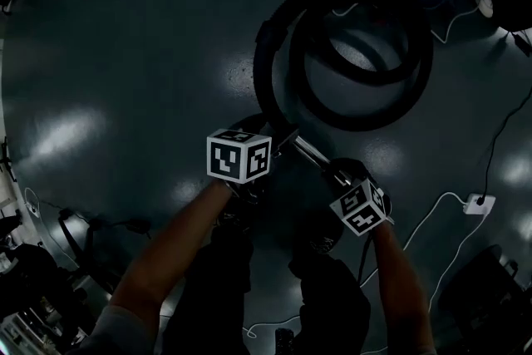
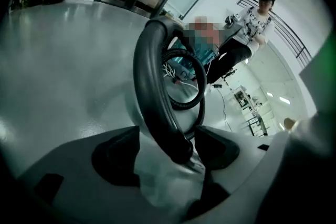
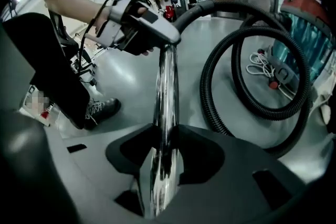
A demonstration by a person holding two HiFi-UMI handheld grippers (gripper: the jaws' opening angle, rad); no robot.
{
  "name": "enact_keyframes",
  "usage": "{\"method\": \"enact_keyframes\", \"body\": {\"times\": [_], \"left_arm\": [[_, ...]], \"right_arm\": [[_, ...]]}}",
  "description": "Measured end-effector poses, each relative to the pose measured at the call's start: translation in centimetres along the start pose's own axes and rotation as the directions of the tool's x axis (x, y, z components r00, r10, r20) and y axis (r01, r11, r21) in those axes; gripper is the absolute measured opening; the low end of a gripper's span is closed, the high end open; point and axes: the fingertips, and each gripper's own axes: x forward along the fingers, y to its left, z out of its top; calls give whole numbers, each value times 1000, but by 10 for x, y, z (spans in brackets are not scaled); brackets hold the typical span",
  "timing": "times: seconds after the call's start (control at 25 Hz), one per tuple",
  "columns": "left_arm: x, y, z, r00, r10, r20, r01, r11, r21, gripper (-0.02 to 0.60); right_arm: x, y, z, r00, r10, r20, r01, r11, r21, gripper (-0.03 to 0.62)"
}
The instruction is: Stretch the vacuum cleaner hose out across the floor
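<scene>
The black ribbed hose (image 1: 366, 119) lies coiled in loops on the grey floor in front of the red and teal vacuum cleaner (image 3: 303, 29). Its curved black handle (image 2: 157, 92) joins a chrome tube (image 3: 166, 92). My left gripper (image 2: 168, 150) is open, with the handle's lower end between the jaws and a gap at the left pad. In the head view my left gripper (image 1: 278, 135) sits at the handle and my right gripper (image 1: 337, 172) further down the tube. My right gripper (image 3: 165, 153) is shut on the chrome tube, both pads against it.
A white cable runs to a power strip (image 1: 480, 202) on the floor at the right. A person (image 2: 247, 34) stands behind the vacuum cleaner, and a coiled white cord (image 3: 260, 68) lies beside it. My own shoe (image 3: 100, 108) is near the tube. Equipment crowds the lower left corner (image 1: 33, 295).
</scene>
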Motion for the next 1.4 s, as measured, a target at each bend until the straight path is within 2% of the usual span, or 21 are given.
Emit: {"method": "enact_keyframes", "body": {"times": [0.08, 0.16, 0.2, 0.24, 0.28, 0.36, 0.48, 0.6, 0.76, 0.88, 0.96, 1.0, 1.12, 1.2, 1.28, 1.4], "left_arm": [[-9, -12, 17, 999, -23, 37, 25, 999, -39, 316], [-25, -32, 36, 995, -55, 85, 54, 999, 4, 314], [-35, -46, 44, 992, -69, 108, 64, 997, 52, 277], [-45, -61, 51, 988, -80, 130, 68, 993, 92, 187], [-55, -76, 57, 984, -92, 150, 75, 991, 111, 152], [-76, -103, 73, 974, -122, 192, 105, 990, 94, 109], [-107, -142, 105, 953, -164, 254, 156, 986, 53, 77], [-142, -185, 134, 935, -194, 296, 186, 981, 55, 49], [-182, -237, 153, 935, -216, 283, 171, 969, 176, 41], [-211, -261, 160, 943, -219, 251, 130, 936, 326, 41], [-232, -276, 160, 952, -212, 222, 95, 891, 444, 41], [-241, -285, 161, 957, -209, 203, 81, 859, 505, 41], [-269, -313, 161, 968, -213, 135, 68, 735, 674, 41], [-287, -330, 159, 972, -217, 87, 78, 652, 754, 41], [-305, -346, 156, 975, -222, 32, 105, 576, 810, 41], [-332, -371, 150, 973, -227, -46, 149, 463, 874, 41]], "right_arm": [[-15, 18, 5, 1000, 13, 0, -13, 1000, -24, 153], [-30, 34, 11, 1000, 23, -9, -24, 999, -48, 153], [-39, 40, 14, 1000, 26, -13, -27, 998, -50, 153], [-49, 45, 18, 999, 30, -14, -31, 999, -44, 153], [-61, 49, 23, 999, 35, -13, -35, 999, -32, 153], [-86, 56, 34, 999, 47, -4, -47, 999, -3, 153], [-125, 65, 57, 997, 66, 33, -68, 997, 45, 153], [-161, 78, 84, 996, 64, 67, -70, 995, 76, 153], [-199, 94, 113, 997, 19, 77, -27, 994, 102, 153], [-232, 103, 120, 998, -6, 66, -1, 993, 115, 153], [-262, 108, 121, 998, -27, 60, 20, 994, 109, 153], [-280, 108, 122, 997, -47, 67, 39, 994, 105, 153], [-346, 105, 138, 983, -137, 123, 125, 987, 96, 153], [-390, 104, 153, 964, -211, 163, 201, 977, 77, 153], [-430, 100, 166, 931, -307, 197, 304, 951, 49, 153], [-480, 84, 172, 850, -478, 223, 485, 874, 23, 153]]}}
